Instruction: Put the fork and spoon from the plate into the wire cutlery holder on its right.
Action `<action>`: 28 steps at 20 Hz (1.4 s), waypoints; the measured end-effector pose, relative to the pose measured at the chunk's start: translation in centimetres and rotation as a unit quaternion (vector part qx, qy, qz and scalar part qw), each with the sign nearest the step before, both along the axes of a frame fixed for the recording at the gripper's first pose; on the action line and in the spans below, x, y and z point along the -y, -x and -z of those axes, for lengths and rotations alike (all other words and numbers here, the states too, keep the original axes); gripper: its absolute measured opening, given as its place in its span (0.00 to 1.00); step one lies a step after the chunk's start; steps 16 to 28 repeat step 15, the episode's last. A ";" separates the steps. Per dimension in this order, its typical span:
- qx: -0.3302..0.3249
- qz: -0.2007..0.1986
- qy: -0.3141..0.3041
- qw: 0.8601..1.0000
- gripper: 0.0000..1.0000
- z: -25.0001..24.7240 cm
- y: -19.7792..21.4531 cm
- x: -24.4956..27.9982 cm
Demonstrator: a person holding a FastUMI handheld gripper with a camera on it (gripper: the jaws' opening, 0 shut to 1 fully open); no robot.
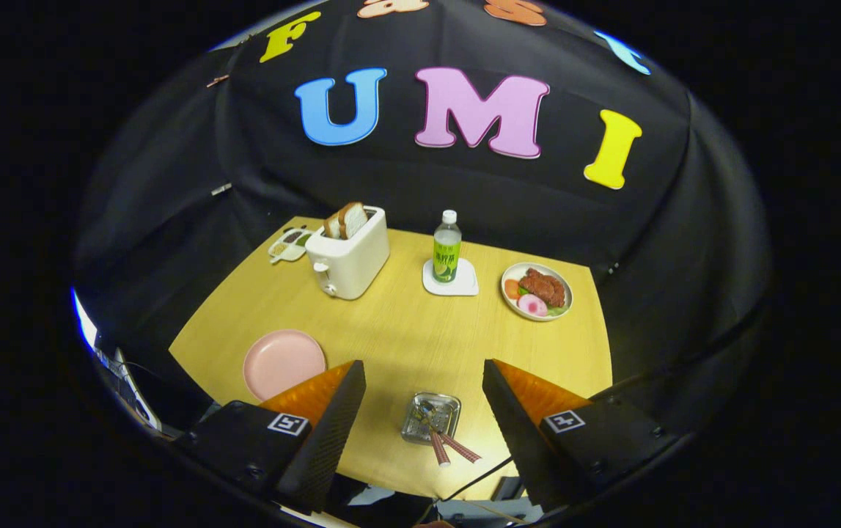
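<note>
Your gripper (424,411) gapes wide, holds nothing. Fork and spoon (443,440) already stand in wire cutlery holder (431,416) between fingers; pink plate (284,363) bare. Cutlery likely light, stiff, slippery; pinch patterned handles, not metal.

claw (424,396) wide apart | bare table (405,330) ahead | toaster (348,253), bottle (447,247) stand beyond

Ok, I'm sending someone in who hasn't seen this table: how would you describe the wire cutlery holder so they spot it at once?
Start at the wooden table and look along its near edge, between the open gripper fingers. The wire cutlery holder sits there, to the right of the empty pink plate. It is the only shiny metal mesh container, with two red-patterned handles sticking out.
</note>
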State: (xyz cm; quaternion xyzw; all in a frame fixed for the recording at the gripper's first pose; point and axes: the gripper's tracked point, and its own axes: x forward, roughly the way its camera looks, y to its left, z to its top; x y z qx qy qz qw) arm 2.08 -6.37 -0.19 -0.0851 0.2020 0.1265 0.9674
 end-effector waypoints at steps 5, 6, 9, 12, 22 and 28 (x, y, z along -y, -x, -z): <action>0.096 0.010 -0.033 0.995 1.00 -3.8 1.4 -3.2; 0.120 0.016 -0.038 0.992 1.00 -4.8 1.6 -3.7; 0.172 0.025 -0.049 0.983 1.00 -6.8 2.3 -5.8; 0.194 0.033 -0.051 0.979 1.00 -7.9 3.0 -7.1; 0.226 0.051 -0.052 0.971 1.00 -9.0 3.4 -7.5; 0.226 0.051 -0.052 0.971 1.00 -9.0 3.4 -7.5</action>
